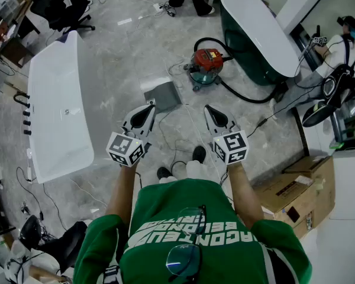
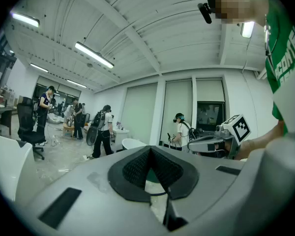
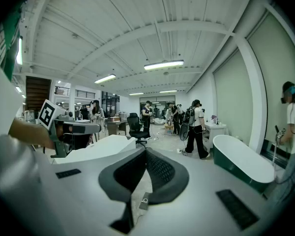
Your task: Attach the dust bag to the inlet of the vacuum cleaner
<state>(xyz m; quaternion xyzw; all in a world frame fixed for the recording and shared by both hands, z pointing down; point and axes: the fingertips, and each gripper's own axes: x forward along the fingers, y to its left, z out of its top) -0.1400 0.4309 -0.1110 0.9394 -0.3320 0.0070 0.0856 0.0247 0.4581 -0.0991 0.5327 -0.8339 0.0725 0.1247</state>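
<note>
Your head camera sits above your shoulders and looks steeply down at the floor [image 1: 118, 58] ahead of your feet. It shows the left gripper [image 1: 150, 106] and right gripper [image 1: 207, 107] close below it and the vacuum cleaner [image 1: 208, 64] farther out. The white bathtub [image 1: 53, 105] runs along the floor's left side and the green bathtub [image 1: 251, 64] stands at its far right.

Each gripper camera rides low just behind its own jaws, which fill the bottom of its view. Yours on the left faces level across the room; the right one tips slightly down. Each catches the other gripper at its inner edge. The right gripper view shares both bathtubs with your head view.
</note>
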